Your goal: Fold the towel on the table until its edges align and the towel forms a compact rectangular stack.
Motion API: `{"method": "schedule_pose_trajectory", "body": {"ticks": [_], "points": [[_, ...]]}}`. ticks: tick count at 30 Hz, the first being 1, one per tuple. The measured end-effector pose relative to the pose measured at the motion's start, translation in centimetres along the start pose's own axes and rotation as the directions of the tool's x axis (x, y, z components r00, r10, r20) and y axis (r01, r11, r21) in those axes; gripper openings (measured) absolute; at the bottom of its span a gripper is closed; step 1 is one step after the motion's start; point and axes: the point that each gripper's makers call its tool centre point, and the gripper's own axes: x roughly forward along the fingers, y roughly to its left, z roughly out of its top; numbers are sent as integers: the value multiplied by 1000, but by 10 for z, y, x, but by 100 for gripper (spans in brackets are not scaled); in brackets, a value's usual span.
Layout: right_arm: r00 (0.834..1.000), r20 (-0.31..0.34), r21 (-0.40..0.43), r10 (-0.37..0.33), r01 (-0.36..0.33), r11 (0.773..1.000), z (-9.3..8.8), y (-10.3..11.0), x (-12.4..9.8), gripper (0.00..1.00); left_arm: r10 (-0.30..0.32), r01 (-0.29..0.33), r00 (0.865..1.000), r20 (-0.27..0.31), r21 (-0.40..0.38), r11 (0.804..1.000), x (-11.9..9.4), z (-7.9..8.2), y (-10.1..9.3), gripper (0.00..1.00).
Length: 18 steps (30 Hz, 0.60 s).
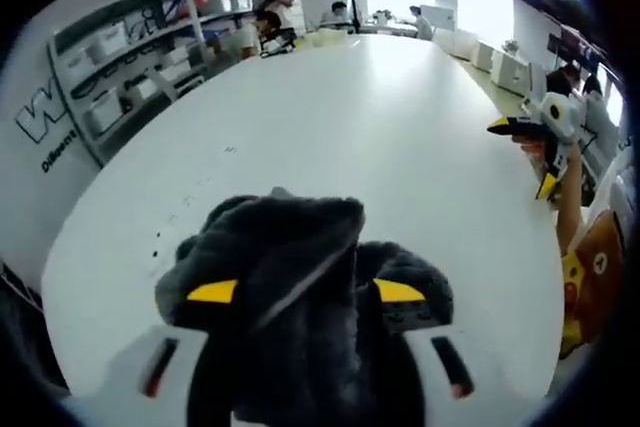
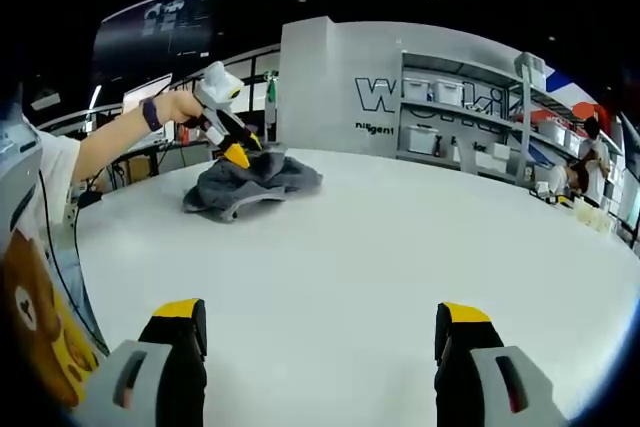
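A dark grey towel lies bunched in a heap on the white table. My left gripper is shut on the bunch, and cloth swells up between and over its yellow-tipped fingers. In the right gripper view the same towel sits at the far left of the table. There the left gripper, held by a hand, points down into its top. My right gripper stands open over bare table, well apart from the towel. It also hangs open at the table's right edge in the left gripper view.
Shelves with white bins line the wall beyond the table. People sit at the far end. The holder's bear-print clothing is close at the left. Broad bare tabletop lies between the two grippers.
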Motion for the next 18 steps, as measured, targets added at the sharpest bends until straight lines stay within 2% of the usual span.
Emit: {"method": "schedule_pose_trajectory", "body": {"ticks": [12,18], "points": [[1000,-2,-9,7,-7,1000,1,2,1,99,46,-46,999,16,1,999,-2,-2,11,30],[1000,-4,-9,7,-7,1000,0,3,1,99,60,-60,998,29,10,998,-4,-3,14,27]]}}
